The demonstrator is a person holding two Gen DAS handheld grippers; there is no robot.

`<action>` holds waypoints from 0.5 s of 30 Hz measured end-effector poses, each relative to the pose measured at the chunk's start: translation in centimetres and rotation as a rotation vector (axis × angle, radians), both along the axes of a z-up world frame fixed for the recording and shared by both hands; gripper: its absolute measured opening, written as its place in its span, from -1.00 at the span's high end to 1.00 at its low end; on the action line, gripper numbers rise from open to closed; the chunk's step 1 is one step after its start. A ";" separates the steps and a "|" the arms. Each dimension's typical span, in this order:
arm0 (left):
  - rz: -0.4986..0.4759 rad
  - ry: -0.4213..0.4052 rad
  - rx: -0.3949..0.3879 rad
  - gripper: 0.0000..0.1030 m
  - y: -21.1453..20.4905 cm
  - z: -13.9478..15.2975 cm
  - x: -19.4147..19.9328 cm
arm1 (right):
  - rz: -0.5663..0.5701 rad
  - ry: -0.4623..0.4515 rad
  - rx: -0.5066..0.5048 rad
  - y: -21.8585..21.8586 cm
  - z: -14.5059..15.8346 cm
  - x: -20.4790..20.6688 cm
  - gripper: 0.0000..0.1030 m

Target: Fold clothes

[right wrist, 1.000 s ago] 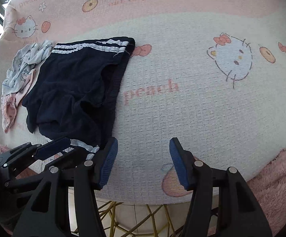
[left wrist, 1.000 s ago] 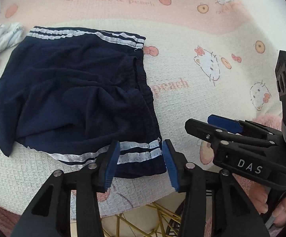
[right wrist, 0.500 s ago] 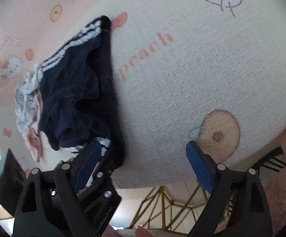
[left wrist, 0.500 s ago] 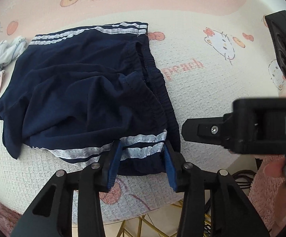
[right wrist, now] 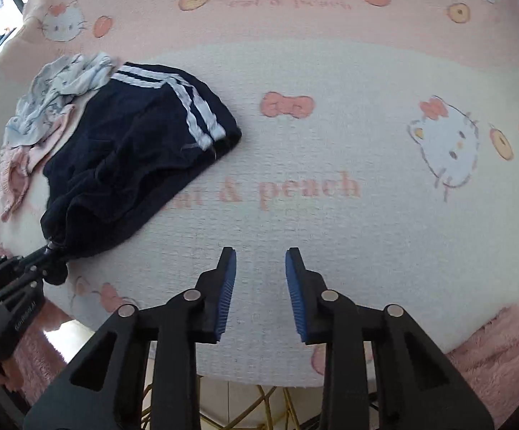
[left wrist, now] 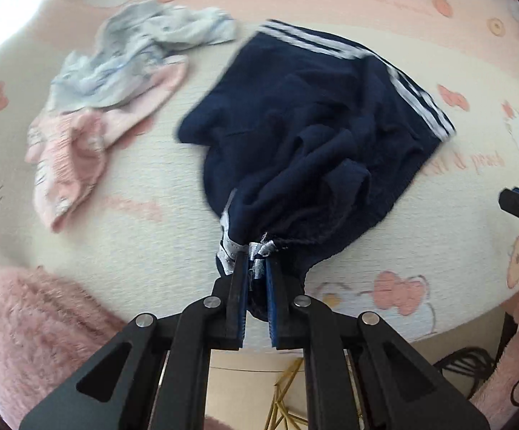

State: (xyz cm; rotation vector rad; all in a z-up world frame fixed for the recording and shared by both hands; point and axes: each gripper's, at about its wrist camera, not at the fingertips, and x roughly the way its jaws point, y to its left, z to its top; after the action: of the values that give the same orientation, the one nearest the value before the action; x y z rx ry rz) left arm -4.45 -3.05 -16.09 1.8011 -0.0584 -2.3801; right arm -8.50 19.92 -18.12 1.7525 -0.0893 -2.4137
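Left tongs (left wrist: 257, 268) clamped on striped hem of shorts (left wrist: 317, 136) — shorts trail toward 1 o'clock across tabletop (right wrist: 331, 215). Right tongs (right wrist: 260, 279) closing on nothing — shorts at their 10 o'clock.

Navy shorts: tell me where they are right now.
In the right wrist view the navy shorts lie on the left of the cat-print blanket, beside the pale crumpled clothes, one hem corner pinched in the left gripper.
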 end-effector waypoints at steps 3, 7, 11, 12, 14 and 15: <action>0.053 0.005 0.053 0.80 -3.4 1.3 0.6 | 0.053 0.022 0.000 -1.4 0.4 -1.0 0.48; 0.024 0.017 0.113 0.77 -3.3 0.8 0.2 | 0.143 0.012 -0.002 -3.5 -0.7 -1.3 0.48; -0.018 0.021 0.117 0.72 -1.9 0.0 -0.1 | 0.224 0.071 0.054 -5.8 -1.7 -2.1 0.48; -0.028 0.022 0.123 0.68 -1.6 0.0 -0.2 | 0.238 0.090 0.062 -6.2 -1.7 -2.4 0.47; -0.026 0.023 0.119 0.62 -1.7 -0.2 -0.4 | 0.271 0.096 0.051 -6.9 -2.0 -3.1 0.31; -0.024 0.024 0.117 0.56 -1.7 -0.3 -0.5 | 0.293 0.087 0.048 -7.4 -2.4 -3.5 0.26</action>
State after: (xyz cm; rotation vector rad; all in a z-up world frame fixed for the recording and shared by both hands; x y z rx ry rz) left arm -4.92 -4.77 -16.37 1.8314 0.0634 -2.4692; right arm -11.96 12.48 -20.50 1.5511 0.2225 -2.2896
